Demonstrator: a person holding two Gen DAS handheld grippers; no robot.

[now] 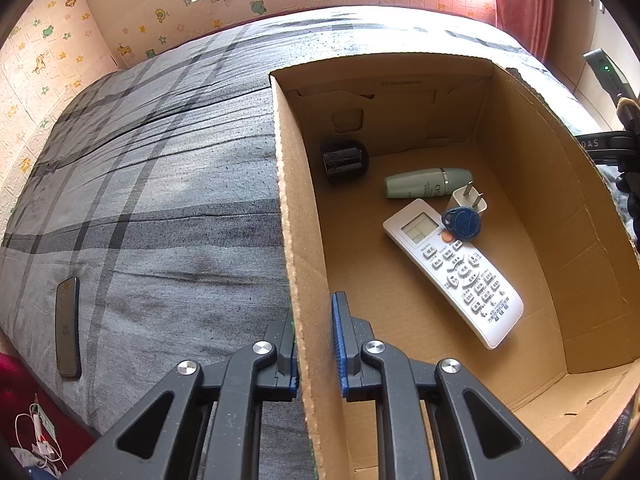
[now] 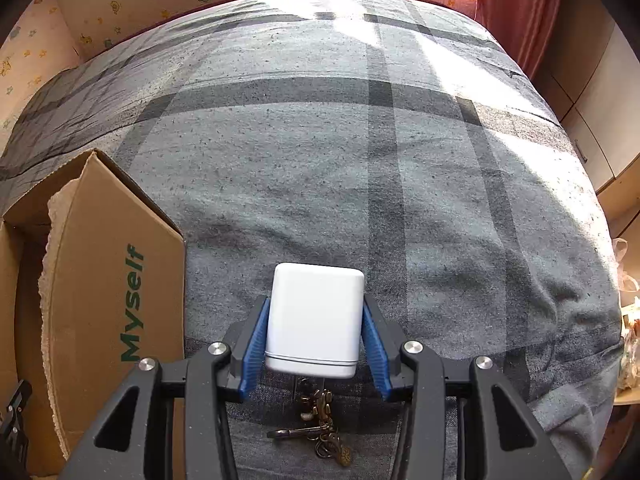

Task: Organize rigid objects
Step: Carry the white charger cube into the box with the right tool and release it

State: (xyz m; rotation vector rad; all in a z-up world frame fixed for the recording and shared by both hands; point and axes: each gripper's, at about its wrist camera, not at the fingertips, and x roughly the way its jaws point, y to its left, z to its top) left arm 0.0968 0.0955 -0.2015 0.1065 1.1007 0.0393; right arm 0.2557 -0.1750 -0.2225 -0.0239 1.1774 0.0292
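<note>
An open cardboard box (image 1: 532, 168) stands on the grey plaid bed. Inside lie a white remote (image 1: 452, 272), a blue key fob (image 1: 462, 222), a white plug adapter (image 1: 468, 200), a pale green bottle (image 1: 426, 183) and a black round object (image 1: 344, 160). My left gripper (image 1: 316, 340) is shut on the box's left wall (image 1: 296, 248), one finger on each side. My right gripper (image 2: 314, 332) is shut on a white rectangular case (image 2: 314, 320) and holds it above the bed. A brass keychain (image 2: 320, 428) lies or hangs below the case. The box shows at the left of the right wrist view (image 2: 116, 280).
A dark phone (image 1: 67, 328) lies on the bed near its left edge. White cables (image 1: 38, 436) lie on the floor beyond it. A red curtain (image 2: 520, 12) hangs at the far right. Bags (image 2: 628, 320) sit beside the bed's right edge.
</note>
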